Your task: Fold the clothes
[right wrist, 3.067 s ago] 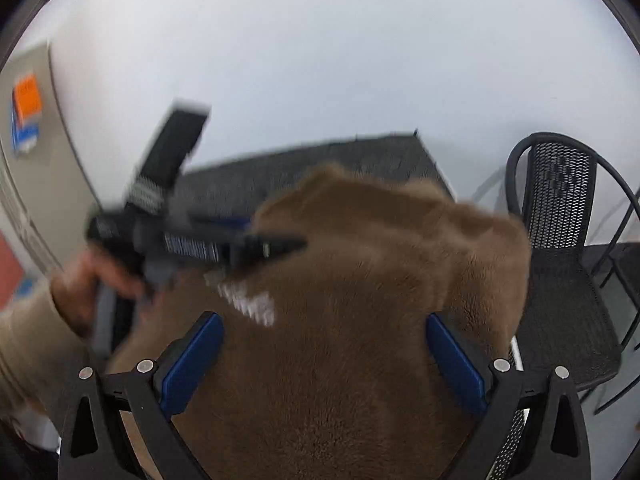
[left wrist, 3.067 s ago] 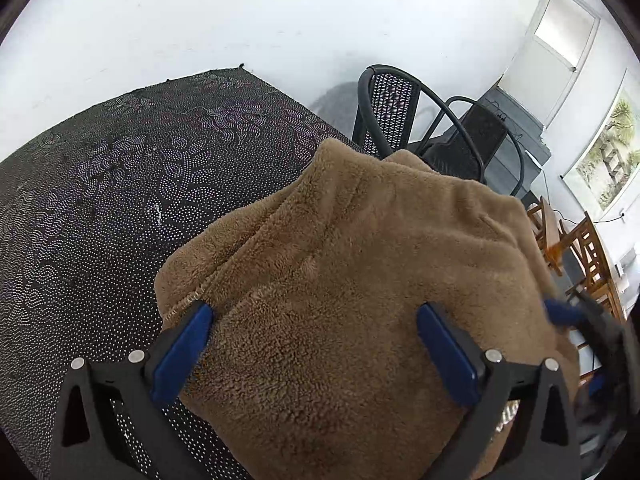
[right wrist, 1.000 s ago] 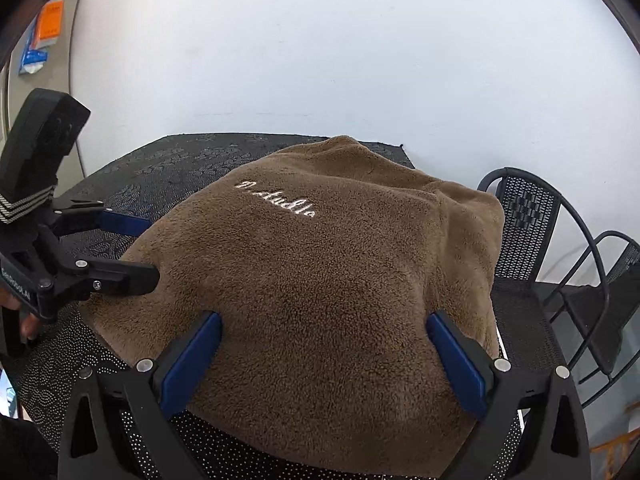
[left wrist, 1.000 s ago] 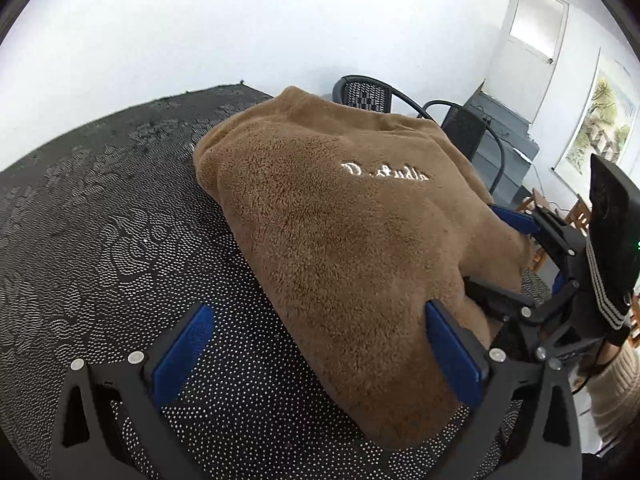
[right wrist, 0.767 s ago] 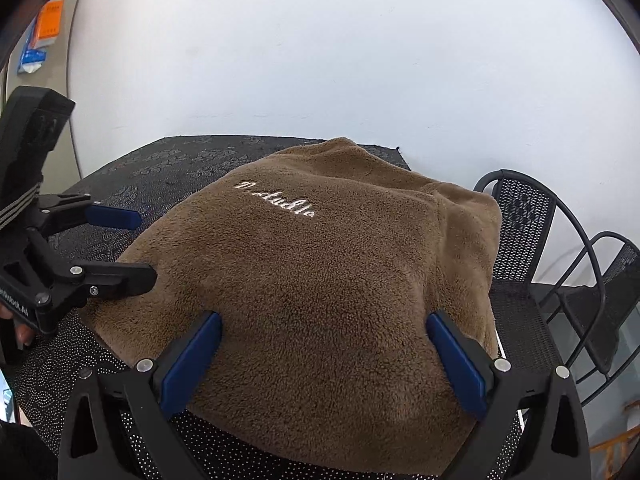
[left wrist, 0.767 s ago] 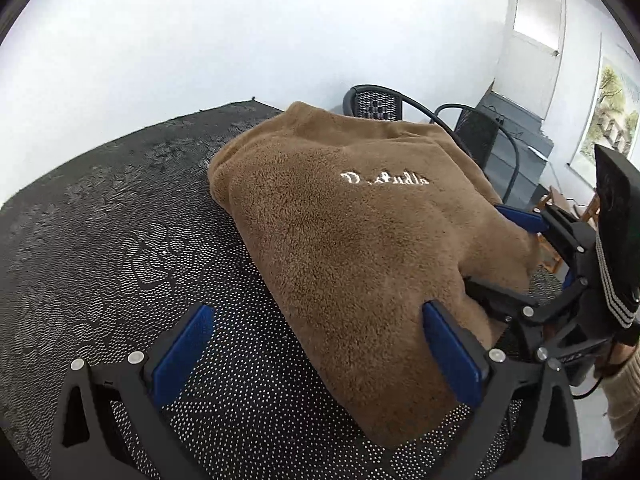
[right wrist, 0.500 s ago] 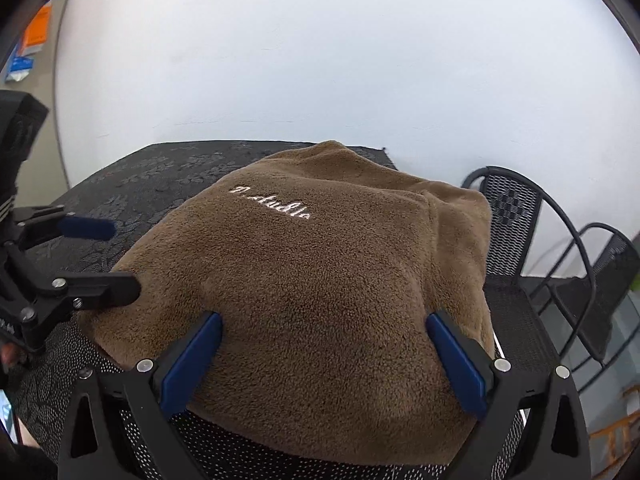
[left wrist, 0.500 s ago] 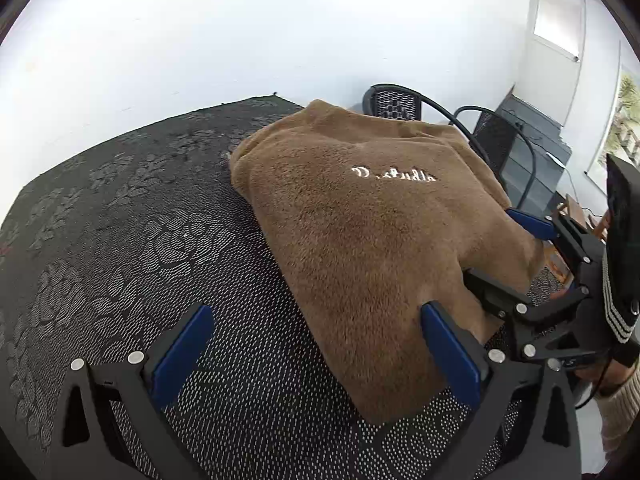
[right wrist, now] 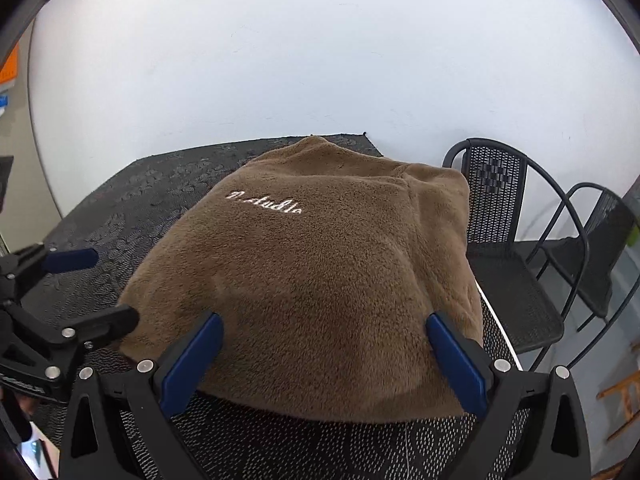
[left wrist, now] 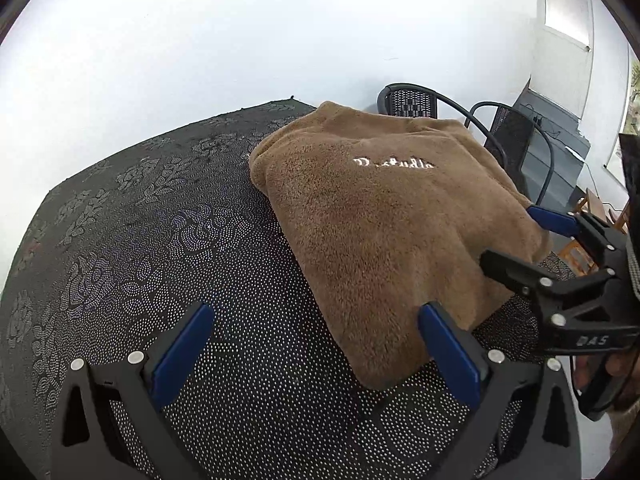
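Both the left gripper (left wrist: 316, 354) and right gripper (right wrist: 324, 356) are hovering spread, empty, before the folded brown fleece garment (right wrist: 316, 280); folding looks finished, calling for setting it aside.

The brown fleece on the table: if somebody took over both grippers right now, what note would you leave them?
Left gripper: open, empty, over the black tablecloth at the fleece's near corner.
Right gripper: open, empty, at the fleece's near edge.
Brown fleece: lies folded in a compact bundle on the table, white lettering facing up.
Done: the fold looks finished, nothing held.
Left: probably only tidying edges, or the next garment, none in view.
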A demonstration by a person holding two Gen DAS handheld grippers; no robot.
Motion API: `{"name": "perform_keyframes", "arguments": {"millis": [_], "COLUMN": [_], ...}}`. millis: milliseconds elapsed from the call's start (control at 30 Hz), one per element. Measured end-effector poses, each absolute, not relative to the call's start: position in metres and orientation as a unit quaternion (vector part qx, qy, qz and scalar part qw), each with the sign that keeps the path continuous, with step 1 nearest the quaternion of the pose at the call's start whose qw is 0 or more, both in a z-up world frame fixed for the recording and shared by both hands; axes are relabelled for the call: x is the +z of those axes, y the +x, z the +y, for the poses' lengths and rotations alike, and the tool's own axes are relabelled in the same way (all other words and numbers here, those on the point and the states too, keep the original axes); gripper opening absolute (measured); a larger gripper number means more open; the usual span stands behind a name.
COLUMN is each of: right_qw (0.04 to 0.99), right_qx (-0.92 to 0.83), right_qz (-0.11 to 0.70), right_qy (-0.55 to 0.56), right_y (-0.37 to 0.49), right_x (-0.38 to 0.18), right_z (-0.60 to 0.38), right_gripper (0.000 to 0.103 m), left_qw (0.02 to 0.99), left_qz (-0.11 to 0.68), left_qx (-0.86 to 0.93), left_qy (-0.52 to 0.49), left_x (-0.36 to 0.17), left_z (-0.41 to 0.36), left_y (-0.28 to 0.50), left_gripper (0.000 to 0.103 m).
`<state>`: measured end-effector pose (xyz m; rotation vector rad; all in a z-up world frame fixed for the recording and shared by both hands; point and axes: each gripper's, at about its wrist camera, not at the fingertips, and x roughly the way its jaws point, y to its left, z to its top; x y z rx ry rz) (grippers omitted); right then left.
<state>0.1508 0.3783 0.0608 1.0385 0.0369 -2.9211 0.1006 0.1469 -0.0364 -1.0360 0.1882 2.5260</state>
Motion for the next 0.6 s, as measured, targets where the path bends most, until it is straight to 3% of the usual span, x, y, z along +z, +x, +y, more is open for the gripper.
{"name": "perform_keyframes", "arguments": {"millis": [267,600], "right_qw": [0.002,-0.020], "right_qx": [-0.944,-0.940], "right_qz": [0.004,0.008], "right_qy": [0.330,0.340], "right_y": [0.176,0.196], "right_x": [0.083,0.091], "right_z": [0.387,0.392], "right_gripper": [0.102,0.102], "left_qw": [0.184,0.195], "left_qz": [0.081,0.027], "left_qx": [0.907,0.906], "left_qy": [-0.369,-0.376], "left_x": [-0.032,-0.023], "left_z": [0.151,0.140], "left_y": [0.111,0.123], "left_gripper": [0.103,0.103]}}
